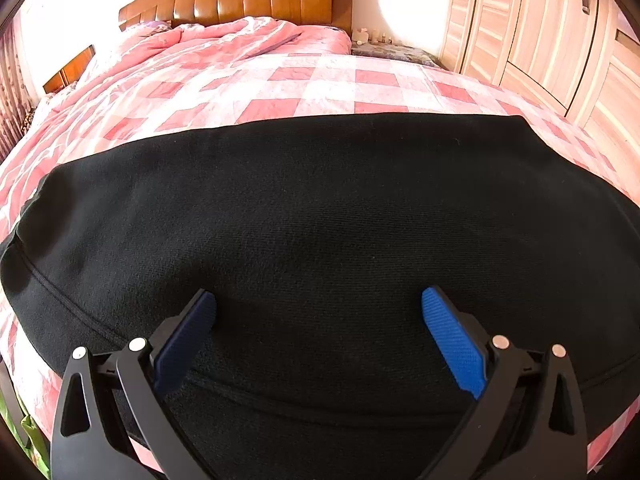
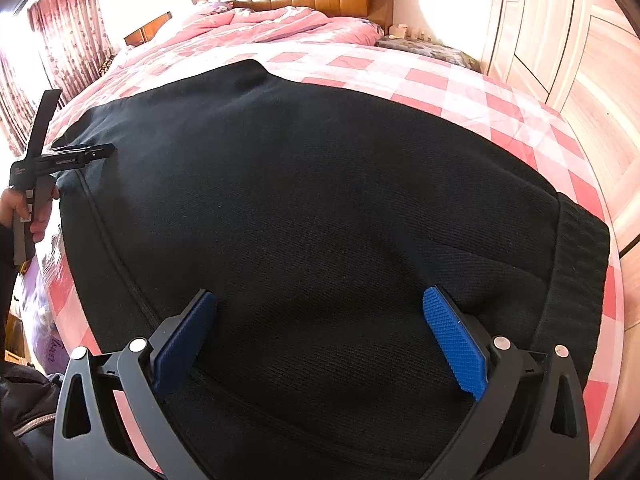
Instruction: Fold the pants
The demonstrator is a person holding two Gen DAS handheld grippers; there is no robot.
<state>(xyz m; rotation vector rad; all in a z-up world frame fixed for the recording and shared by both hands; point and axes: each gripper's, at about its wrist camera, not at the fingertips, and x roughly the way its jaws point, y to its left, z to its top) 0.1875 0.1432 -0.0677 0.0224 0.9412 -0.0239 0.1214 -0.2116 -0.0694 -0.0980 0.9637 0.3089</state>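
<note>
Black pants lie flat across the pink checked bed, filling both views. Their ribbed waistband shows at the right in the right wrist view. My left gripper is open, blue pads wide apart just above the pants' near edge, holding nothing. My right gripper is open too, over the pants near the waistband end, empty. The left gripper also shows in the right wrist view, held by a hand at the pants' left end.
A rumpled pink quilt lies by the wooden headboard. A wardrobe stands at the right. Curtains hang at the left. A nightstand with small items is beside the headboard.
</note>
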